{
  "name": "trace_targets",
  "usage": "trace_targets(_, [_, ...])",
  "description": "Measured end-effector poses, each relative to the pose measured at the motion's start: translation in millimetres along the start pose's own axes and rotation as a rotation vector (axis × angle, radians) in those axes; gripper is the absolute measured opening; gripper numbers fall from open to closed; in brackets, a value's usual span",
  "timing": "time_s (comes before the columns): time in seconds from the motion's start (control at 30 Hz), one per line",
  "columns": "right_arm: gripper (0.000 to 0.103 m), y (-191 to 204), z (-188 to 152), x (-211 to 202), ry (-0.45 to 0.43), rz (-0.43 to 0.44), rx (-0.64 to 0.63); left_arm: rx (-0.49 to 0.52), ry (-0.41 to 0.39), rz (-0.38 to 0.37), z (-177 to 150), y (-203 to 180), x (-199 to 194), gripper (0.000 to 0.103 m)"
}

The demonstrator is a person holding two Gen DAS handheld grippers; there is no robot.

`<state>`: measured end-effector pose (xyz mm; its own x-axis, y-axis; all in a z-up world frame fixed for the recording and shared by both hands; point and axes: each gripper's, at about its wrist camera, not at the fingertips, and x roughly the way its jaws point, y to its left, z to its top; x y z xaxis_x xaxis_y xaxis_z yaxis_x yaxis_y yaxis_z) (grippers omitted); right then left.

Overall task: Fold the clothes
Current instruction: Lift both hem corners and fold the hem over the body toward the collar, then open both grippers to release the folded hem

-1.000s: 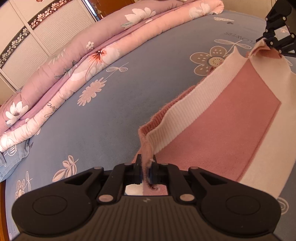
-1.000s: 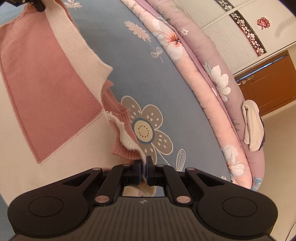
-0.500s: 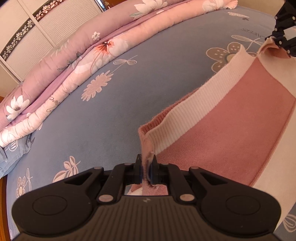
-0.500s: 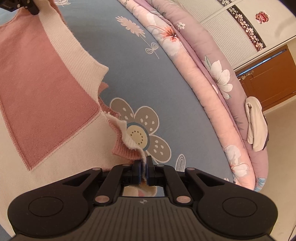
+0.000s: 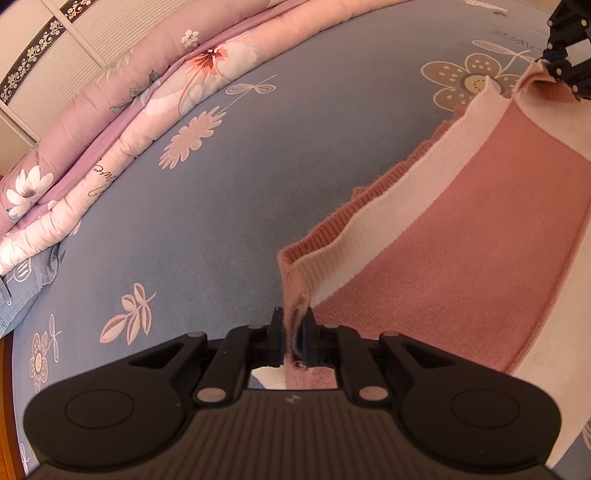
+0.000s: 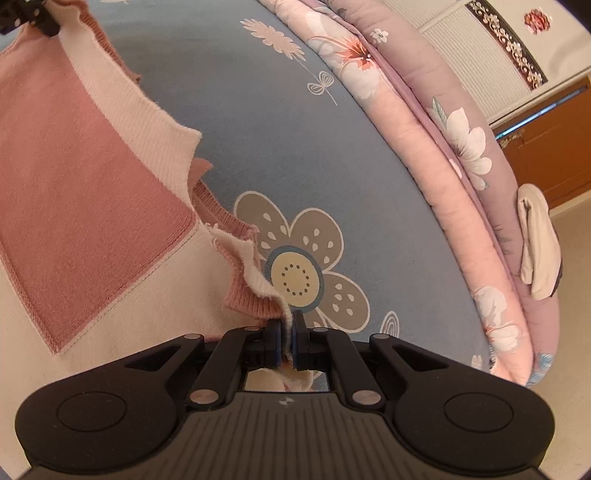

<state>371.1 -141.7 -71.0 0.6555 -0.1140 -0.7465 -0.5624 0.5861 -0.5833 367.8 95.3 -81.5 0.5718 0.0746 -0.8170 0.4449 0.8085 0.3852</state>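
Pink knit filled the left wrist view: the sweater (image 5: 461, 229), dusty rose with a cream ribbed band, hung stretched above the blue flowered bedsheet (image 5: 207, 192). The left gripper (image 5: 293, 332) was clenched on a corner of that knit, several layers bunched between its jaws. Far up at the right edge, the right gripper (image 5: 565, 70) pinched the opposite corner, so the edge ran taut between the two. A rolled pink quilt (image 5: 129, 107) lay along the far side of the bed, well apart from the garment, and a bit of blue denim (image 5: 26, 280) showed at the left edge.

Over to the right wrist view: the right gripper (image 6: 287, 334) was closed tight on a thin cream edge of the sweater (image 6: 81, 177), with a rose ribbed cuff crumpled just beside it. The left gripper (image 6: 26, 18) showed at the top left corner, holding its end. Below the jaws sat a big brown flower printed on the bedsheet (image 6: 303, 277). The pink quilt (image 6: 436, 122) curved along the right, a pale cloth (image 6: 537, 240) draped on it.

The risks, as I judged them: the right grip looked slim, only a sliver of fabric, so a tug could have pulled it free and dropped that corner. The bunched layers on the left could have carried a crooked crease into any fold, and uneven lowering would have skewed the edge.
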Motion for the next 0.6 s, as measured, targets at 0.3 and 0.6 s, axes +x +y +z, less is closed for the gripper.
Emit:
trace_targets(0.3, [0.007, 4, -4, 16, 0.017, 0.02, 0.023, -0.009, 0.025, 0.021, 6, -1, 15, 0.011])
trace_targets(0.6, [0.03, -6, -8, 21, 0.025, 0.017, 0.1, -0.018, 0.034, 0.073, 7, 2, 27, 0.036])
